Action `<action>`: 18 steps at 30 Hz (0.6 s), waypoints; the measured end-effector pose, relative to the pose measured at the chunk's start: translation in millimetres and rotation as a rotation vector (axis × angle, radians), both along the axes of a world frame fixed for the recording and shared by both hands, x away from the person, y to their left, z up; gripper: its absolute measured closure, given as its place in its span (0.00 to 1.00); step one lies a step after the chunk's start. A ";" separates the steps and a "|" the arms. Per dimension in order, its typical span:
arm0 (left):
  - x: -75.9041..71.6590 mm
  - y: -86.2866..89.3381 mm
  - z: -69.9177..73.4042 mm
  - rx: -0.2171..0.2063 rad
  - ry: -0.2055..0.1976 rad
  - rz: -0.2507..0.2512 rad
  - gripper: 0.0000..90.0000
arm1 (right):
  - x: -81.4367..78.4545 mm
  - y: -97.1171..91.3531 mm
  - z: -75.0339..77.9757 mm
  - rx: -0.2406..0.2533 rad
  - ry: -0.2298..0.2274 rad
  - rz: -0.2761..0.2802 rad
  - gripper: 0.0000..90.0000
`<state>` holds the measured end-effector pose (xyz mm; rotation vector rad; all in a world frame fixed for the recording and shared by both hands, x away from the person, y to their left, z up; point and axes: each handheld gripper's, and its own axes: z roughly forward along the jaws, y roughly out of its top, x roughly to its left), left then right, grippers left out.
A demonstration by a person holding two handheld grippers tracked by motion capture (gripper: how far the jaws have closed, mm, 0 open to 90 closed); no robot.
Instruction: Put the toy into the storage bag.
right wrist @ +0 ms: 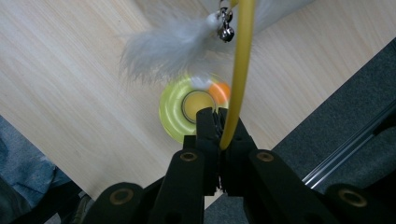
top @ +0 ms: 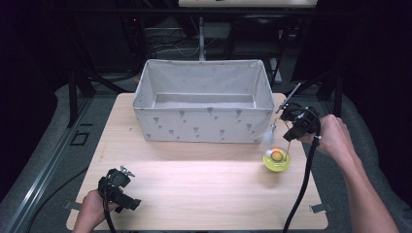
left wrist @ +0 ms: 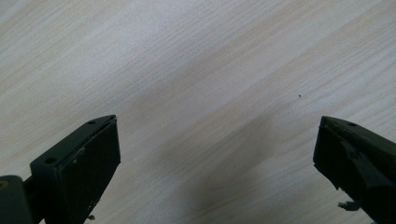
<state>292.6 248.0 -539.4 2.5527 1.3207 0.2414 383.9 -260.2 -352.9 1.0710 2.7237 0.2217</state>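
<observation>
- Fabric bin (top: 204, 121) at back-centre of table (top: 194, 189); nothing seen inside, just its bare floor.
- Yellow wand (right wrist: 240, 70) pinched between right gripper (right wrist: 219, 122) jaws, pressed tight on it; feather (right wrist: 163, 46) + small bell (right wrist: 226, 31) dangling at top.
- Yellow base (top: 277, 160) w/ orange ball (top: 277, 154) on table, near bin's right front corner, under wand.
- Left gripper (left wrist: 217, 149) jaws spread wide over bare table, near front-left edge; nothing between.

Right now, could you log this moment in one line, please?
right gripper: shut on yellow wand | left gripper: open over table | bin: empty
</observation>
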 end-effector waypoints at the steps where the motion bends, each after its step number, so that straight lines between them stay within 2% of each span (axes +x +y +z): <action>1: 0.0 0.0 0.0 0.000 0.000 0.000 0.01 | 0.0 0.0 0.0 0.000 0.000 0.000 0.98; 6: -0.1 -0.5 -0.2 0.002 -0.003 -0.002 0.01 | 2.0 2.6 12.0 -0.011 -0.009 0.009 0.98; 9: 0.0 -0.3 -0.2 0.001 -0.003 0.000 0.01 | 2.3 3.7 15.7 0.005 -0.016 0.009 0.98; 18: 0.3 -0.2 -0.2 0.000 -0.002 -0.001 0.01 | 3.5 7.2 28.1 -0.003 -0.025 0.024 0.98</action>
